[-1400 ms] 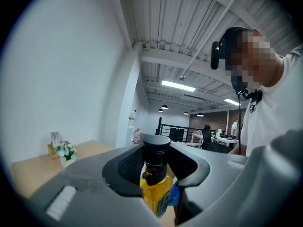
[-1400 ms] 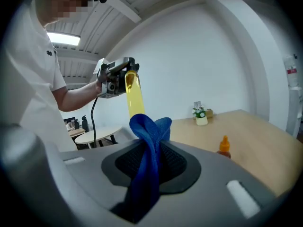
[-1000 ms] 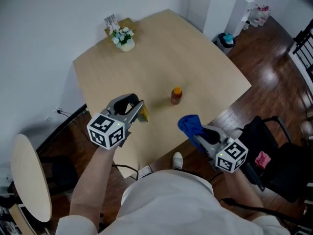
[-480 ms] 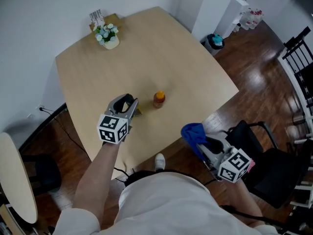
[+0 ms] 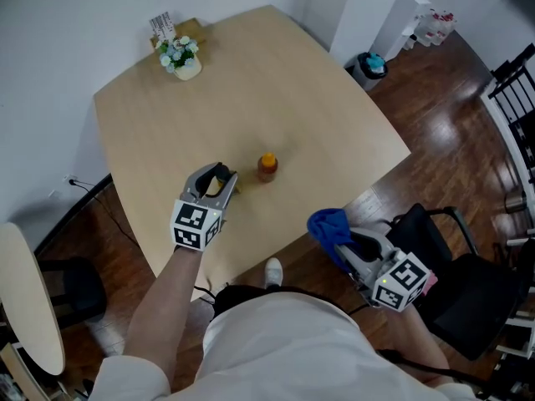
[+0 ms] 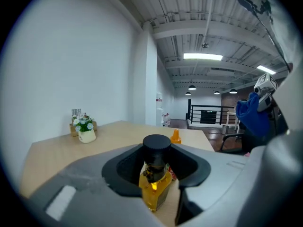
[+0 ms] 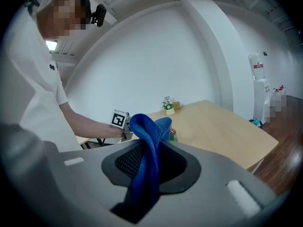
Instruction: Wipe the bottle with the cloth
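Now: left claw [image 5: 219, 176] clamps black-capped bottle [image 6: 154, 186], upright, low over table [image 5: 318, 98]. Right claw [image 5: 339, 241] pinches blue cloth [image 5: 326, 223] beyond table's edge, rightward of bottle; cloth likely goes left.

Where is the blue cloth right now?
The blue cloth is pinched in the right gripper, at the head view's lower right, just off the table's edge.

Light wood surface [image 5: 318, 98] with a little pot of flowers [image 5: 180, 58] in the far corner, small box [image 5: 191, 31] just behind it. Bin [image 5: 369, 67] with a teal top on the dark wood floor [image 5: 451, 132], black chair [image 5: 468, 286] on the right, round side table [image 5: 29, 299] bottom left
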The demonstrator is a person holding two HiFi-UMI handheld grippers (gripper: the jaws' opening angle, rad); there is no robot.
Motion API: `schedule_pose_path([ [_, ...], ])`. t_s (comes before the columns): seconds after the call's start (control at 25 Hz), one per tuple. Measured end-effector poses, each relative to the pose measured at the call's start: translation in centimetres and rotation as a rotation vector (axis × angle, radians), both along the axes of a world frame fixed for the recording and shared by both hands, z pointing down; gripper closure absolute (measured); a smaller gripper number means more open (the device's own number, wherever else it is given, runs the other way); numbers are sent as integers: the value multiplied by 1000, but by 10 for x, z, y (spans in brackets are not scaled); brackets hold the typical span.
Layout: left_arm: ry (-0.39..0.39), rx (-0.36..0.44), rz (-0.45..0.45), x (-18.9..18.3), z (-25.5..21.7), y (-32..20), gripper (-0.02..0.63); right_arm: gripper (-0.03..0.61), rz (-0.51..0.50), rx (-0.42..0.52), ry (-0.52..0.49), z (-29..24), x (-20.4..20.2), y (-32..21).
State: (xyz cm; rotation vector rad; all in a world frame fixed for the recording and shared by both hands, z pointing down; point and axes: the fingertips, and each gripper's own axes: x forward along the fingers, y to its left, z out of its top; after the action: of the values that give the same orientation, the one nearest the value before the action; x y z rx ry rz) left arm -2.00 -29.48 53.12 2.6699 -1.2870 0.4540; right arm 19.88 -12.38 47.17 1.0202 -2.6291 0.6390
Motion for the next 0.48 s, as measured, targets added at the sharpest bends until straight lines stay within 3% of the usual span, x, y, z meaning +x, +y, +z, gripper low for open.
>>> schedule_pose_path([
  [0.2, -39, -7, -7, -2, 0, 4, 365, 483, -17, 8, -19, -1, -2, 0],
  [0.48, -69, -3, -63, -33, -23, 40, 353, 483, -75, 42, -43, -6, -17, 2],
])
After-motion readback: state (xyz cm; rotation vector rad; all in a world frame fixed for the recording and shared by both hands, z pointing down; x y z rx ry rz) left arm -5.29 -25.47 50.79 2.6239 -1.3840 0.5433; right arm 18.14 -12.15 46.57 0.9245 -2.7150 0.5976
